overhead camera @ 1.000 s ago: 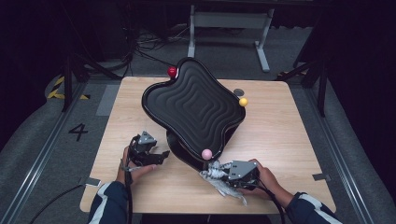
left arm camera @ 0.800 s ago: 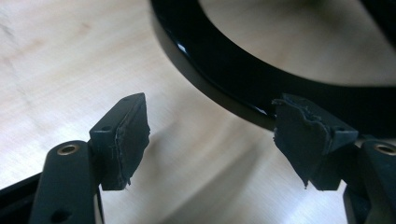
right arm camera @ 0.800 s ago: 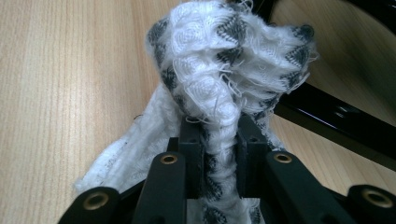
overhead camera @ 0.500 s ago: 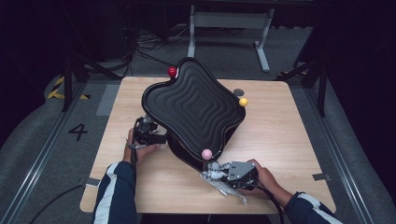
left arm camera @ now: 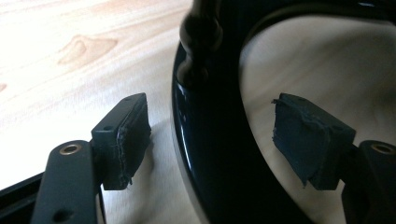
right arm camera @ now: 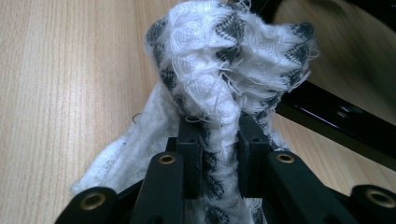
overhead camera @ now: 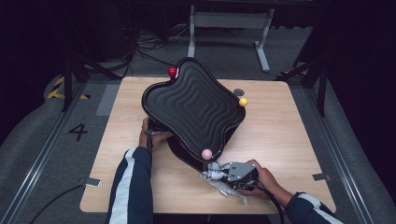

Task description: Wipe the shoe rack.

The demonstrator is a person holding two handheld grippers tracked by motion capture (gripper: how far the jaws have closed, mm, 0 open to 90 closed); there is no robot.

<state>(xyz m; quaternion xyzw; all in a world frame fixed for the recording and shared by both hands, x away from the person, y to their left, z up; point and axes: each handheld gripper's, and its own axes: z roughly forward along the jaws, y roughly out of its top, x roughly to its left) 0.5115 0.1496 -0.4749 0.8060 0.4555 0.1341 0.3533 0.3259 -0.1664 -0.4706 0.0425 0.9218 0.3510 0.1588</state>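
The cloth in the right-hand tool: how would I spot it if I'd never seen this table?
Start at the big black wavy tray on the wooden table. Below its pink ball lies the cloth, pinched by the right gripper. It is the one soft, crumpled thing: white with dark diamonds.

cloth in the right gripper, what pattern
White cloth with dark diamond shapes woven in, frayed; clearest in the right gripper view.

Your table (overhead camera: 289,135) is pale wood grain, smooth and matt. The black wavy board (overhead camera: 194,109) at frame centre looks like ribbed plastic with a soft sheen; its base ring (left arm camera: 205,140) is glossy. The cloth (right arm camera: 224,70) at lower right is rough, fraying white weave with dark triangles. Your left gripper's pads (left arm camera: 128,140) are matt, worn rubber.
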